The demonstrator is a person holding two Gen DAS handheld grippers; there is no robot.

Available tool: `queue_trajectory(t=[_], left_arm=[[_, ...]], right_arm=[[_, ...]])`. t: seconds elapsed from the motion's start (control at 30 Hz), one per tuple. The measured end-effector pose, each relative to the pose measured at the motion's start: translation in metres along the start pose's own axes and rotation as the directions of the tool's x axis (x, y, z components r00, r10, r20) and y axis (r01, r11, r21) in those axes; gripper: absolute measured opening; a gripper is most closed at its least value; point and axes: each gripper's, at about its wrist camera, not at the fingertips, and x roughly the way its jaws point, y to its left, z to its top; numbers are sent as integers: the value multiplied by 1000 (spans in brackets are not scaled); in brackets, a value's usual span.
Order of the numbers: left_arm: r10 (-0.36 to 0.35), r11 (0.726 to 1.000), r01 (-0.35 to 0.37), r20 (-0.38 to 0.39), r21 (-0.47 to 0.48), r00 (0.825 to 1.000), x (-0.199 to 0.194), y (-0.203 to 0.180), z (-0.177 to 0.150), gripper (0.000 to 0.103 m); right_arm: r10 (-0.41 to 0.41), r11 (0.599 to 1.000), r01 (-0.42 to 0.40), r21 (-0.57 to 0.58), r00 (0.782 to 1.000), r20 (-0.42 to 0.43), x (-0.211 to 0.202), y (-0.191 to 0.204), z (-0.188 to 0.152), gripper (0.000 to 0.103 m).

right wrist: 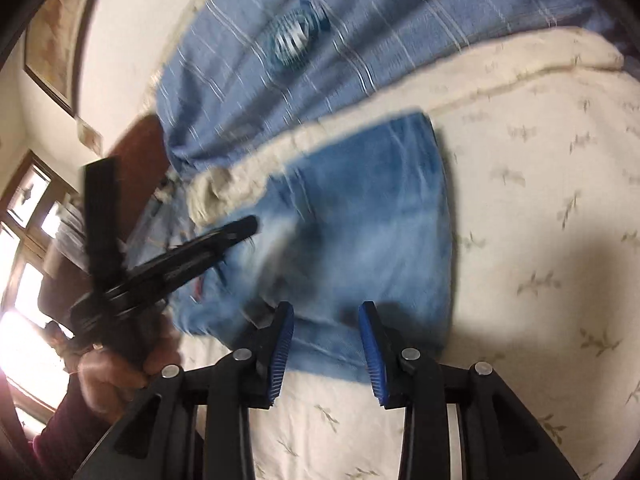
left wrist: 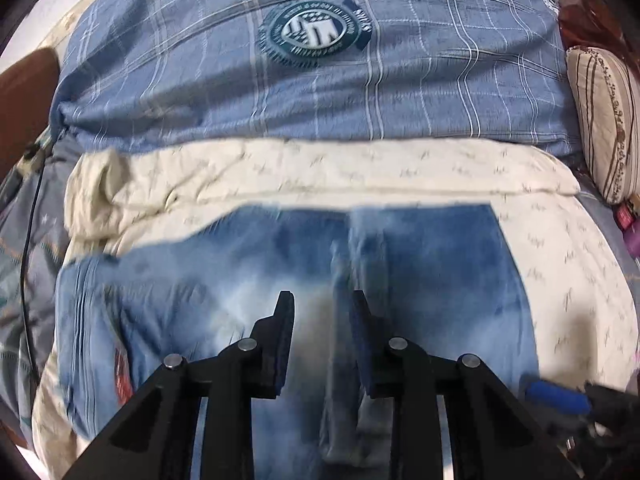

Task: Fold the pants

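Note:
Faded blue jeans [left wrist: 440,280] lie folded into a compact block on a cream bedspread [left wrist: 580,280]. My left gripper [left wrist: 322,300] is open and empty, hovering over the middle of the jeans. In the right wrist view the jeans [right wrist: 380,220] show as a folded rectangle. My right gripper [right wrist: 326,312] is open and empty at their near edge. The left gripper [right wrist: 240,228] also shows there, held by a hand over the jeans' left part. The right gripper's blue pad shows at the left wrist view's lower right [left wrist: 556,396].
A blue plaid duvet [left wrist: 320,92] with a round crest lies behind the jeans. A striped pillow [left wrist: 608,120] sits at the right. A brown headboard [left wrist: 24,100] and a black cable [left wrist: 30,240] are at the left. A window [right wrist: 24,240] is far left.

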Motion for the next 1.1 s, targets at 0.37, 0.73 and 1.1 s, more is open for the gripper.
queue_trajectory(t=[0.37, 0.73, 1.1], left_arm=[[54, 992, -39, -129, 119, 990, 77, -39, 30, 32], [-68, 997, 70, -138, 15, 988, 21, 32, 15, 39], [37, 947, -70, -110, -314, 993, -74, 241, -82, 57]], right_arm=[[-44, 998, 44, 55, 999, 0, 7, -12, 9, 39], [-54, 997, 56, 55, 998, -35, 12, -15, 7, 39], [-119, 991, 116, -62, 992, -51, 40, 17, -2, 39]])
